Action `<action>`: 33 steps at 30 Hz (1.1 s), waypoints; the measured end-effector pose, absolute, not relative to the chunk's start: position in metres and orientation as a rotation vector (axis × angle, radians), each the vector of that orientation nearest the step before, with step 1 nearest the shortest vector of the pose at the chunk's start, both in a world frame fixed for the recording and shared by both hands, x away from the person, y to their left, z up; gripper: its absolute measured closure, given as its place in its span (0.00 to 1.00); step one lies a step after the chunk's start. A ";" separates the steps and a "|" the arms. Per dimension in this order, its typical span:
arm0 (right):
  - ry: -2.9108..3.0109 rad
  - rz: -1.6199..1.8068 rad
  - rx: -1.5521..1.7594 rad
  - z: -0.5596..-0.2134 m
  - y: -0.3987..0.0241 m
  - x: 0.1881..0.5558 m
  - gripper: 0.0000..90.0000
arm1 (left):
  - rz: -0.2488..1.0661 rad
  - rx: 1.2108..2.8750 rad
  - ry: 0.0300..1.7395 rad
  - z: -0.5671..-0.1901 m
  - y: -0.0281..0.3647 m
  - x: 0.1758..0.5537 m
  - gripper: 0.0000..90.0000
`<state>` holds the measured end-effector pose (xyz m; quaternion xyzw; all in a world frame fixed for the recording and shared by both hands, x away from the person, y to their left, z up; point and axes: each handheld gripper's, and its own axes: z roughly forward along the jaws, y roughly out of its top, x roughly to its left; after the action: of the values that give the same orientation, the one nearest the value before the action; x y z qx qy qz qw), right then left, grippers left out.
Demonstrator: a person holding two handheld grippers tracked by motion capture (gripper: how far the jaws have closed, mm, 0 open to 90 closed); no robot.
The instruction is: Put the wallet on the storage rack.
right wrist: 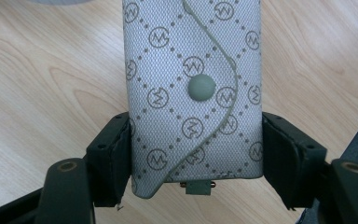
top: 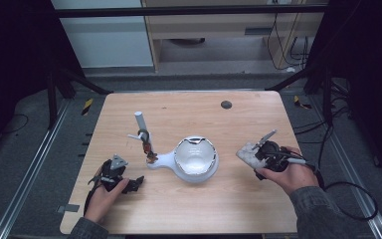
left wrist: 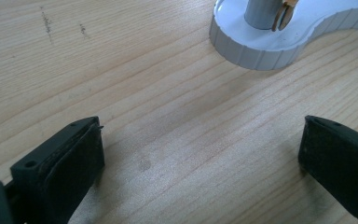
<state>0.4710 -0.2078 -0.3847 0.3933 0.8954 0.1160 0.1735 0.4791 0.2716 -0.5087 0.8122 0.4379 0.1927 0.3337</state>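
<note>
1 grey pouch (right wrist: 193, 98) clamped in right tool (right wrist: 196, 154); perhaps 1 stand (top: 181, 162).

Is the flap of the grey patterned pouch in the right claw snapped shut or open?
Shut: the pouch has its curved flap lying flat across the front, round snap at its edge.

On the grey pouch (right wrist: 193, 93) that I hold, I can read one sign that repeats many times: a letter M inside a small circle. These circles stand in a diamond pattern of dotted lines over the whole woven front and also on the curved flap around the round snap button (right wrist: 201, 87). I cannot read any other word, number or label, neither on the pouch nor on the white stand (top: 189, 162) nor on the table (top: 238, 199).
</note>
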 end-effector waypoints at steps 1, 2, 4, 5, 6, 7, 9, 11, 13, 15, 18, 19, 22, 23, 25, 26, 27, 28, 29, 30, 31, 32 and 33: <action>2.542 0.328 1.111 -0.384 -0.206 0.471 0.35 | 0.502 2.119 1.145 -0.509 0.271 0.479 0.00; 2.543 0.328 1.104 -0.383 -0.205 0.470 0.35 | 0.505 2.120 1.143 -0.509 0.272 0.479 0.00; 2.546 0.327 1.087 -0.380 -0.202 0.470 0.35 | 0.504 2.120 1.143 -0.509 0.272 0.479 0.00; 2.546 0.328 1.076 -0.379 -0.200 0.470 0.35 | 0.502 2.119 1.145 -0.509 0.271 0.479 0.00; 2.548 0.328 1.066 -0.377 -0.198 0.469 0.35 | 0.502 2.119 1.145 -0.509 0.271 0.479 0.00; 2.549 0.331 1.061 -0.376 -0.196 0.469 0.35 | 0.502 2.119 1.145 -0.509 0.271 0.479 0.00; 2.553 0.331 1.046 -0.374 -0.193 0.468 0.35 | 0.502 2.120 1.144 -0.509 0.271 0.479 0.00; 2.557 0.330 1.028 -0.372 -0.189 0.467 0.35 | 0.502 2.120 1.144 -0.509 0.271 0.479 0.00; 2.561 0.333 1.011 -0.369 -0.185 0.466 0.35 | 0.502 2.120 1.144 -0.509 0.271 0.479 0.00; 2.562 0.334 0.996 -0.366 -0.182 0.465 0.35 | 0.502 2.120 1.144 -0.509 0.271 0.479 0.00; 2.563 0.333 0.977 -0.362 -0.176 0.464 0.35 | 0.502 2.115 1.146 -0.509 0.271 0.479 0.00; 2.566 0.332 0.966 -0.360 -0.175 0.464 0.35 | 0.502 2.115 1.146 -0.509 0.271 0.479 0.00; 2.565 0.333 0.950 -0.357 -0.171 0.463 0.35 | 0.502 2.115 1.146 -0.509 0.271 0.479 0.00; 2.566 0.334 0.946 -0.356 -0.170 0.463 0.35 | 0.503 2.116 1.146 -0.509 0.271 0.479 0.00; 2.569 0.334 0.935 -0.354 -0.167 0.462 0.35 | 0.504 2.117 1.144 -0.509 0.271 0.479 0.00; 2.572 0.334 0.929 -0.352 -0.165 0.462 0.35 | 0.503 2.117 1.143 -0.509 0.271 0.479 0.00; 2.574 0.331 0.921 -0.352 -0.164 0.462 0.35 | 0.503 2.117 1.144 -0.509 0.271 0.479 0.00; 2.573 0.332 0.917 -0.351 -0.163 0.462 0.35 | 0.503 2.117 1.144 -0.509 0.271 0.479 0.00; 2.574 0.335 0.915 -0.351 -0.161 0.461 0.35 | 0.504 2.117 1.144 -0.509 0.271 0.479 0.00; 2.575 0.337 0.905 -0.350 -0.159 0.461 0.35 | 0.504 2.117 1.144 -0.509 0.271 0.479 0.00; 2.575 0.337 0.904 -0.350 -0.158 0.461 0.35 | 0.503 2.117 1.144 -0.509 0.271 0.479 0.00; 2.581 0.337 0.891 -0.349 -0.156 0.461 0.35 | 0.504 2.117 1.144 -0.509 0.271 0.479 0.00; 2.580 0.335 0.890 -0.349 -0.155 0.461 0.35 | 0.503 2.117 1.144 -0.509 0.271 0.479 0.00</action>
<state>0.4608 -0.1547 -0.3488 0.3176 0.9203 0.1195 0.1948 0.4792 0.2712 -0.5089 0.8114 0.4385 0.1926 0.3351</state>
